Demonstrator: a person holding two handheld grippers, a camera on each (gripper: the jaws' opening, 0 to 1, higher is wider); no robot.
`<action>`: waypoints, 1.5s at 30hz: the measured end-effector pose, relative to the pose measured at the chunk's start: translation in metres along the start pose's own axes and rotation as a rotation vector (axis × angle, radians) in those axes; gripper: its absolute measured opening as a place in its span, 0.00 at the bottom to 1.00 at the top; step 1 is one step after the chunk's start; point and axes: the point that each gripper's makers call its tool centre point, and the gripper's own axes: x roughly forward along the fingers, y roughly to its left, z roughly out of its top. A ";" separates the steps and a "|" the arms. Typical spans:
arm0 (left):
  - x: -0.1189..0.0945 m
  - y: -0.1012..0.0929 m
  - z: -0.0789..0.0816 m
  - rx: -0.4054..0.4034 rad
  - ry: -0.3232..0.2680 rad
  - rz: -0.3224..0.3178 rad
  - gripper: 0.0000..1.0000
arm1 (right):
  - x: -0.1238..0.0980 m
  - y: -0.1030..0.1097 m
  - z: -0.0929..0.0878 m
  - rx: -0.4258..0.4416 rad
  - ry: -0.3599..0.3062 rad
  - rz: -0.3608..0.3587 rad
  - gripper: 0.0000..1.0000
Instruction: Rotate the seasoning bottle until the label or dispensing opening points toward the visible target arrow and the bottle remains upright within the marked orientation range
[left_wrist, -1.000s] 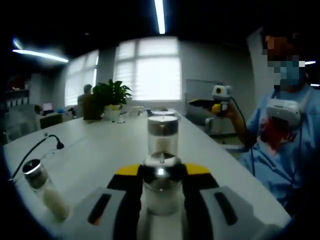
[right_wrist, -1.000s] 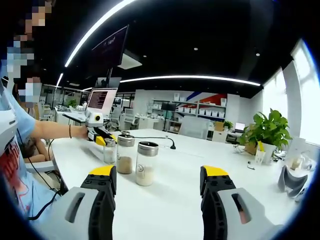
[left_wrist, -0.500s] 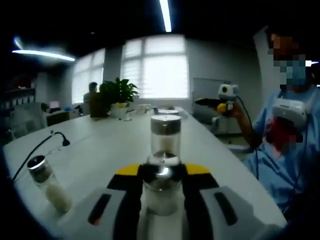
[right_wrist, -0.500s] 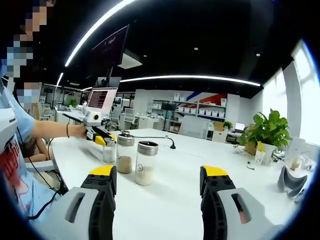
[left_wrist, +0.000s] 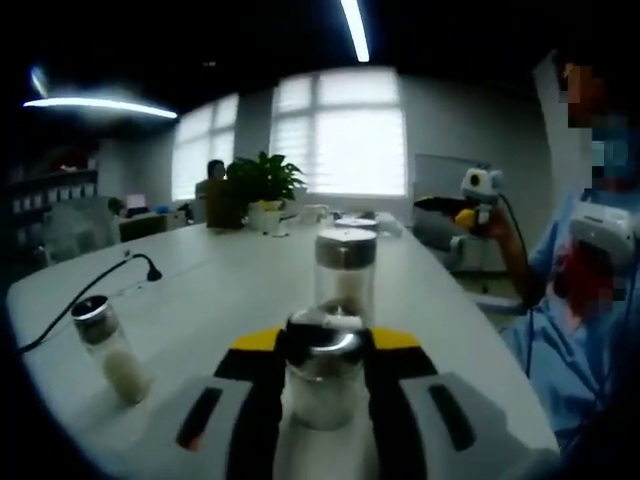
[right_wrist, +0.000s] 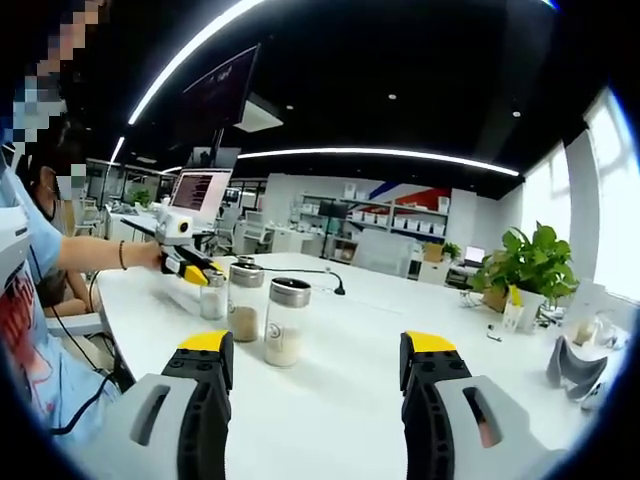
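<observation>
So the grab part looks done: the left claw (left_wrist: 322, 375) is clenched around a seasoning bottle (left_wrist: 322, 385), with its shiny metal cap sitting right between the yellow-tipped jaws, standing upright on the white desk (left_wrist: 220, 290) as far as I can tell. What I can't judge is the actual turning. I don't see any target arrow or marked range anywhere, and no label or opening is readable on the bottle, so whether it's pointing the right way is anyone's guess; I'd say the rotation and the letting go are what's left. Right behind the held one is a second bottle (left_wrist: 346, 277), close enough that a wide twist could bump it, and a third bottle (left_wrist: 110, 348) stands off to the side, well apart, looking tilted, though that may just be the fisheye. In the right gripper view you can see the left claw (right_wrist: 196, 272) at the end of the row, beside a middle bottle (right_wrist: 243, 302) and a nearest bottle (right_wrist: 285, 322). The right claw (right_wrist: 315, 375) is released, jaws spread wide over bare desk, holding nothing, with loads of open room around it. A black cable (left_wrist: 85, 300) runs along the far side, and a potted plant (right_wrist: 525, 268) sits well away near the desk's far edge.
</observation>
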 end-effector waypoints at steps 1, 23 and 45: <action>0.000 0.000 0.000 -0.003 0.000 0.010 0.32 | 0.000 0.001 0.000 0.001 0.000 0.001 0.69; 0.000 0.006 -0.001 -0.056 0.053 0.256 0.32 | 0.007 0.001 -0.007 0.005 0.023 -0.017 0.69; -0.007 0.006 -0.003 -0.138 0.049 0.509 0.32 | 0.011 0.011 -0.010 -0.008 0.038 0.015 0.69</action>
